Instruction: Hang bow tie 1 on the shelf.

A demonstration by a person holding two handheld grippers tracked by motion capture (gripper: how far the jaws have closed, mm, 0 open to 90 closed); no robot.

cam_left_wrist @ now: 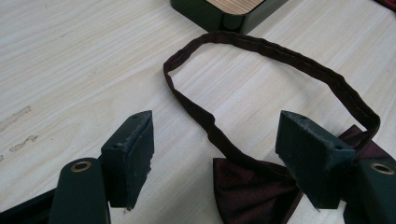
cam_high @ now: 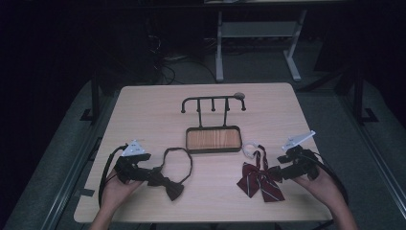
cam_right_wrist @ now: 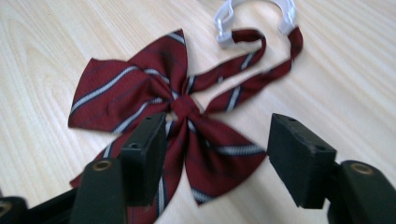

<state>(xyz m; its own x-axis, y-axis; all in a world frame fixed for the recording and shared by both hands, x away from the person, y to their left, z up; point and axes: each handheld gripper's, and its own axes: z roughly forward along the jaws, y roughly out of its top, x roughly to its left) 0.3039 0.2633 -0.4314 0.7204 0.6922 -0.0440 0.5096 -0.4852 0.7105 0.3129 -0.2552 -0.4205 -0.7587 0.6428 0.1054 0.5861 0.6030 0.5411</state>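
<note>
Two hands hold black grippers at the wooden table's (cam_high: 143, 110) near edge. At 7 o'clock, the left gripper (cam_left_wrist: 215, 154), jaws released, straddles a dark maroon bow tie (cam_left_wrist: 252, 186) with looped neckband. At 5 o'clock, the right gripper (cam_right_wrist: 217, 154) — also released — hovers over a striped burgundy ribbon bow (cam_right_wrist: 154, 93); both bows lie flat.

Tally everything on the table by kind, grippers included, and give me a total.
Bow ties: 2, a dark bow tie and a striped red bow tie
Hook stands with a tray base: 1, the stand
Grippers: 2, the left gripper and the right gripper, both open
Total: 5
</note>
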